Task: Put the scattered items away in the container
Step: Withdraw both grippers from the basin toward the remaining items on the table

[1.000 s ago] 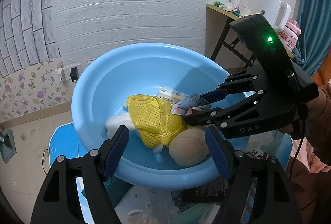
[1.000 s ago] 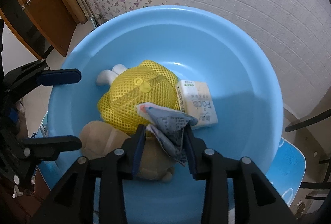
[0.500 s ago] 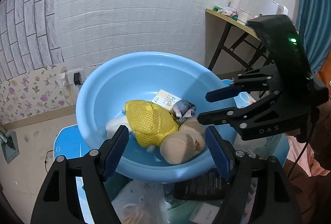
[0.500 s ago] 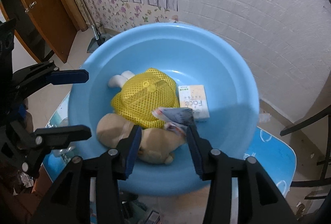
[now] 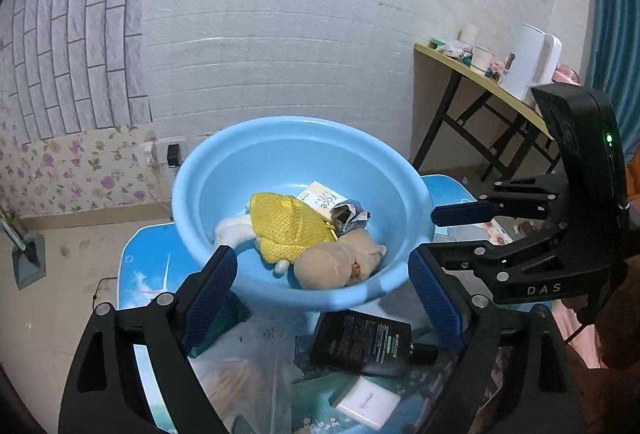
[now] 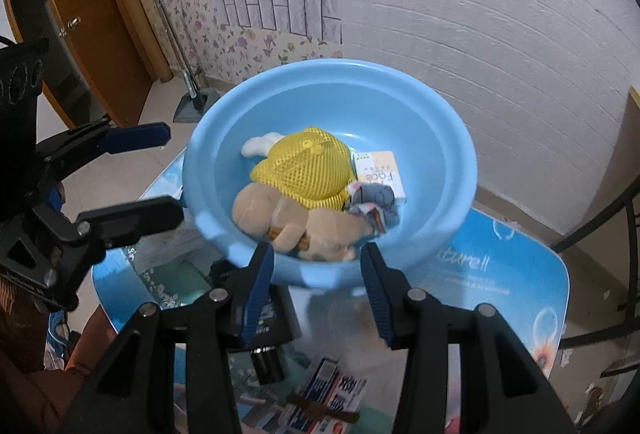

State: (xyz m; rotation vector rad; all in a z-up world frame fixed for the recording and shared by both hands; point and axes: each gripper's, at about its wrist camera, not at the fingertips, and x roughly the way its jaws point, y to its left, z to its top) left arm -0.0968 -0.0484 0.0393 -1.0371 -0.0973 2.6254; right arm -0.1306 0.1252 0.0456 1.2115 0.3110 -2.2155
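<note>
A round blue basin (image 5: 224, 169) (image 6: 452, 137) stands on a blue table. In it lie a yellow mesh pouch (image 5: 288, 224) (image 6: 306, 163), a tan plush toy (image 5: 336, 266) (image 6: 280, 209), a white "Face" packet (image 5: 322, 199) (image 6: 378, 171) and a crumpled grey wrapper (image 5: 352, 213) (image 6: 374, 199). My left gripper (image 5: 320, 290) is open and empty, above the table in front of the basin. My right gripper (image 6: 318, 286) is open and empty, pulled back from the basin's near rim; it also shows in the left wrist view (image 5: 452, 230). On the table lie a black packet (image 5: 360, 342), a white card (image 5: 366, 400) and a printed box (image 6: 324, 398).
A clear plastic bag (image 5: 240, 382) lies on the table (image 6: 500, 274) near the left gripper. A side table (image 5: 480, 73) with a white appliance stands at the right wall. A wooden door (image 6: 92, 17) and a dustpan (image 6: 196, 101) are at the left.
My right gripper opened, let go of the grey wrapper into the basin and drew back. Both grippers have pulled away and up from the basin.
</note>
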